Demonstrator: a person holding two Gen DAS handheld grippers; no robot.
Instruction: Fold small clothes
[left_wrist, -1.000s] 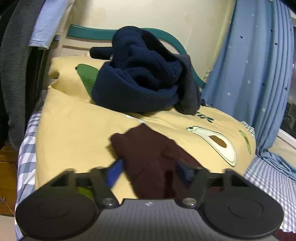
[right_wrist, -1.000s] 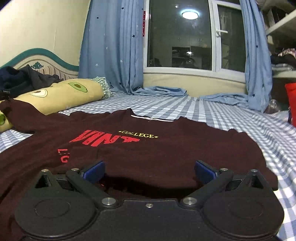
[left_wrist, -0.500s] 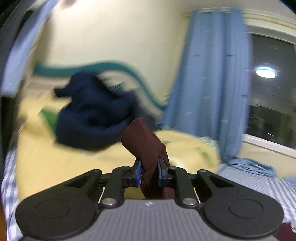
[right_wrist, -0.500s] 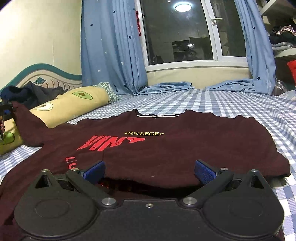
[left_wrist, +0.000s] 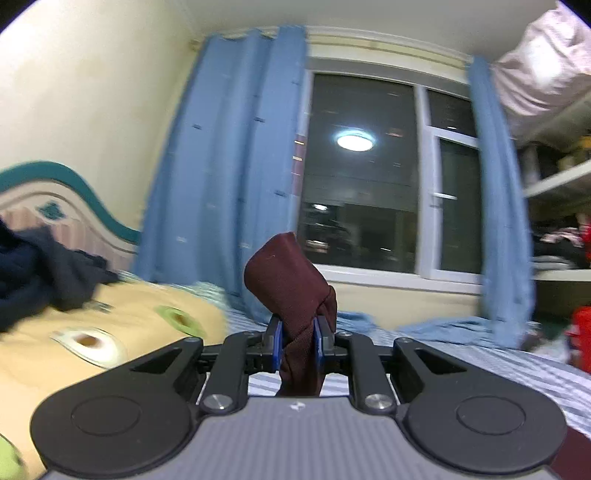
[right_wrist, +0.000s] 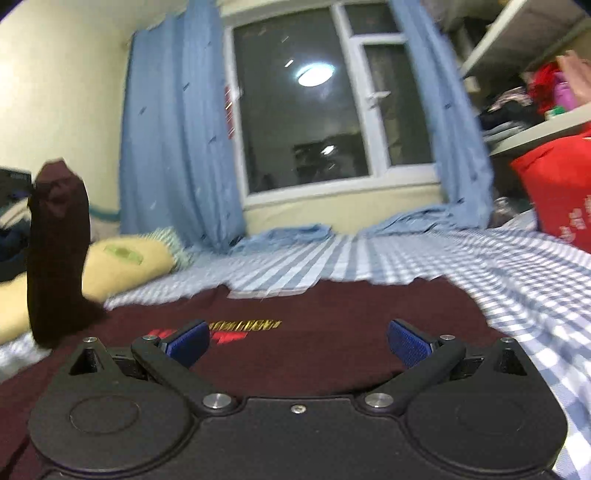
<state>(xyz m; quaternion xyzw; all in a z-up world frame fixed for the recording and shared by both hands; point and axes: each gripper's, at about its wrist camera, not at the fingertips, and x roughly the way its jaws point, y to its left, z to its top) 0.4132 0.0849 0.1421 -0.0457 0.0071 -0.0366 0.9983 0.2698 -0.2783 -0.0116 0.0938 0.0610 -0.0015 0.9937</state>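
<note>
Clearly, a sleeve fold is in hand, judged from how the dark maroon cotton T-shirt with red and yellow chest lettering (right_wrist: 332, 332) lies flat on the blue-and-white checked bedsheet (right_wrist: 461, 266). Left of the shirt's chest, its sleeve (left_wrist: 288, 273) is pinched between the blue pads of the left gripper (left_wrist: 297, 339), whose jaws have just been closing on the cloth, and is raised upright above the shirt. At the shirt's lower part the right gripper (right_wrist: 297, 343) is held low with its jaws spread and nothing between them.

For a clean fold, the sleeve should probably be carried across toward the lettering and laid flat, with the side seam kept straight; the right gripper could be used to pin the body so the shirt is not dragged.

Left of the shirt, the yellow avocado-print pillow (right_wrist: 122, 262) lies close and could catch the sleeve. Beyond the collar and right of the shirt, open sheet is left, bounded by the crumpled ends of the 2 blue curtains (right_wrist: 177, 122).
</note>
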